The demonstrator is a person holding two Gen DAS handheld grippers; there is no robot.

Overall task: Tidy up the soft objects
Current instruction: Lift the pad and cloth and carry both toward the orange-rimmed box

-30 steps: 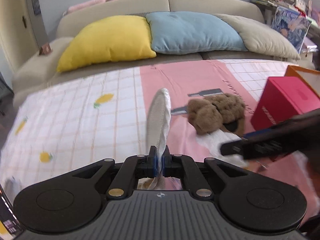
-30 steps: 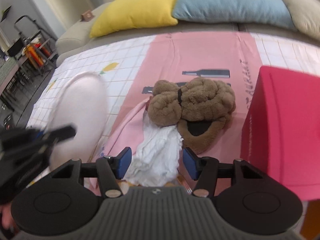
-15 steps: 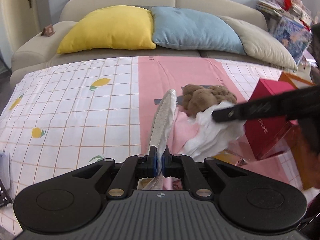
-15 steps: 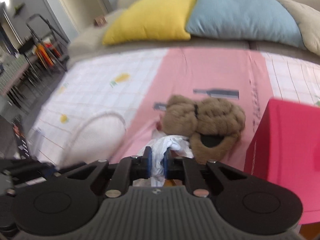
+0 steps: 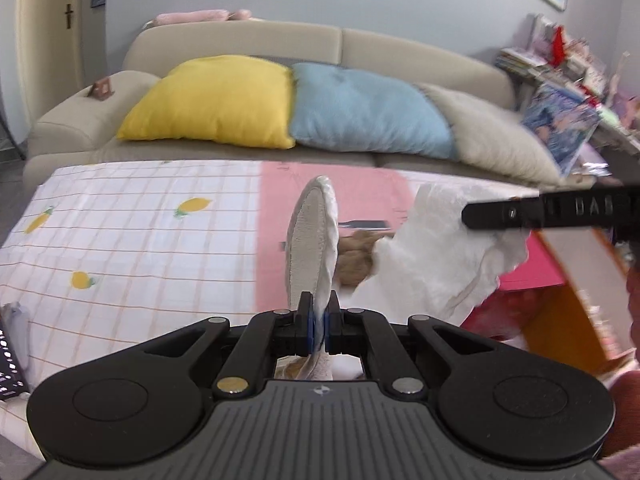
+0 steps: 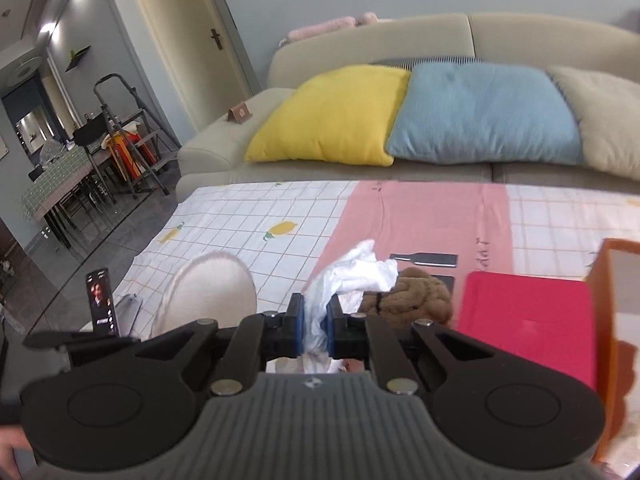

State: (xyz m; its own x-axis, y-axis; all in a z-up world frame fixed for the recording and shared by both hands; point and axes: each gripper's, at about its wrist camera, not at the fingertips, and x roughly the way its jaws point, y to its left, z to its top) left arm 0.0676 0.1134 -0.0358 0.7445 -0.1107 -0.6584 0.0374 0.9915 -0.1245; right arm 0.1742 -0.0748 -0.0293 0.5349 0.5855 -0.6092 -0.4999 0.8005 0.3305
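Note:
My left gripper (image 5: 318, 328) is shut on a flat cream-white round pad (image 5: 314, 240), held edge-on above the table; the pad also shows in the right wrist view (image 6: 208, 292). My right gripper (image 6: 315, 326) is shut on a crumpled white cloth (image 6: 352, 276), lifted off the table; in the left wrist view the cloth (image 5: 436, 256) hangs from that gripper (image 5: 520, 213) at the right. A brown plush toy (image 6: 412, 298) lies on the pink strip of the tablecloth, partly hidden behind the pad in the left wrist view (image 5: 356, 260).
A red box (image 6: 528, 320) and an orange box (image 6: 616, 344) stand at the right. A sofa (image 5: 240, 44) with yellow (image 5: 212, 104), blue and beige cushions lies behind the table. A phone (image 6: 102, 300) stands at the left edge.
My right gripper closed on the white cloth and lifted it up off the table. Both grippers rose, the left still holding the pad.

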